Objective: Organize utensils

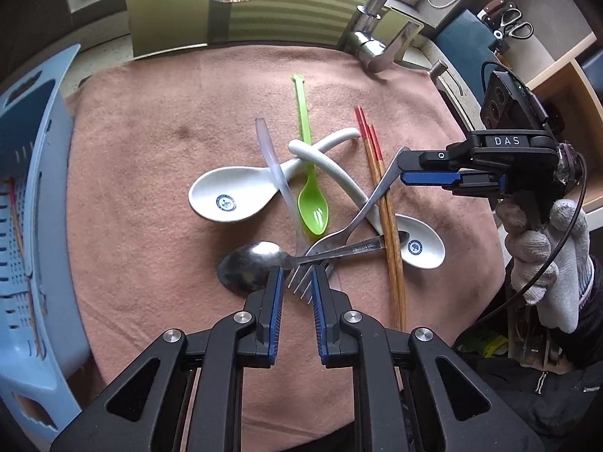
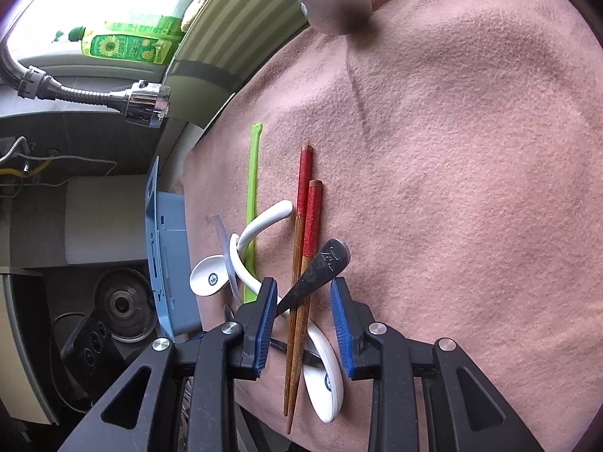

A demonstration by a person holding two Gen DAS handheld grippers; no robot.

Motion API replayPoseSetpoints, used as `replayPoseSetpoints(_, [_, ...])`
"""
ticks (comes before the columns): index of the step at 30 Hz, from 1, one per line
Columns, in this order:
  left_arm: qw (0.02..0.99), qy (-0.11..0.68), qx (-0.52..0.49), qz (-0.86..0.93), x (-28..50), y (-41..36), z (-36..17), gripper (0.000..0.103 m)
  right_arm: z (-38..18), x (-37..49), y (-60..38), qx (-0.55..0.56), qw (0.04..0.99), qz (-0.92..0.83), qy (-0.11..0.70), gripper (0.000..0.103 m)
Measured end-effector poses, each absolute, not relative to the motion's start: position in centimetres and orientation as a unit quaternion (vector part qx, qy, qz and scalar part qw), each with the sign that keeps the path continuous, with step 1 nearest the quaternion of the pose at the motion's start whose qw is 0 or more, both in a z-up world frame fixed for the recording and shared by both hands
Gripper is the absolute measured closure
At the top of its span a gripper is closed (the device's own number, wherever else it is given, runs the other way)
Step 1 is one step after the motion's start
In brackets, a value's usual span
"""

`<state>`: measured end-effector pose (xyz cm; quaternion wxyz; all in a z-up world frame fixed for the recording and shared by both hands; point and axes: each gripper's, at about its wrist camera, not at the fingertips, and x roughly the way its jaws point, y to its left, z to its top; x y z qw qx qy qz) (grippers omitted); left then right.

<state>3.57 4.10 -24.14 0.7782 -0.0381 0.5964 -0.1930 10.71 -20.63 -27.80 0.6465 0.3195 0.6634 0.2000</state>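
Left tongs (image 1: pixel 297 282), slightly apart, hover over the tines of the fork (image 1: pixel 367 203), whose raised handle our right tongs (image 1: pixel 401 167) clamp above spoons (image 1: pixel 233 196) on the cloth (image 1: pixel 150 150).

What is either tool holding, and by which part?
The fork: its handle end sits between the pads of the right tool, its tines between those of the left tool. Whether either clamps it cannot be told.

On the pink cloth (image 1: pixel 150 173) lie two white ceramic spoons (image 1: pixel 226 197), one green plastic spoon (image 1: pixel 312 203), one clear plastic spoon (image 1: pixel 277 173), one metal spoon (image 1: pixel 250 263), one metal fork (image 1: pixel 354 226) and two chopsticks (image 1: pixel 388 218). One blue basket (image 1: pixel 34 173) stands beside.
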Motion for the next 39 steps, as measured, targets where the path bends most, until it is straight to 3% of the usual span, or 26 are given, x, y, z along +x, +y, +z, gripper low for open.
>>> replayPoseSetpoints(7, [0.798, 0.584, -0.042, -0.144, 6.5, 6.7, -23.6, 0.088, -26.7, 10.8, -20.7, 0.304, 0.669, 0.181, 0.654, 0.075])
replayPoseSetpoints(10, [0.798, 0.589, -0.047, -0.121, 7.9, 8.2, -23.9, 0.078, -25.4, 11.0, -21.0, 0.304, 0.680, 0.183, 0.641, 0.075])
replayPoseSetpoints(16, [0.773, 0.617, -0.070, -0.133, 10.1, 8.2, -25.8, 0.072, -24.2, 11.5, -19.7, 0.303, 0.684, 0.199, 0.632, 0.075])
replayPoseSetpoints(19, [0.765, 0.627, -0.064, -0.137, 10.4, 7.2, -26.5, 0.075, -24.2, 11.7, -19.0, 0.305, 0.682, 0.203, 0.633, 0.075])
replayPoseSetpoints(21, [0.765, 0.627, -0.063, -0.135, 10.4, 6.7, -26.7, 0.091, -24.1, 11.9, -18.6, 0.303, 0.681, 0.207, 0.633, 0.075])
replayPoseSetpoints(39, [0.800, 0.568, -0.187, -0.037, 8.2, 11.6, -26.4, 0.096, -24.3, 14.2, -13.7, 0.263, 0.672, 0.244, 0.647, 0.075])
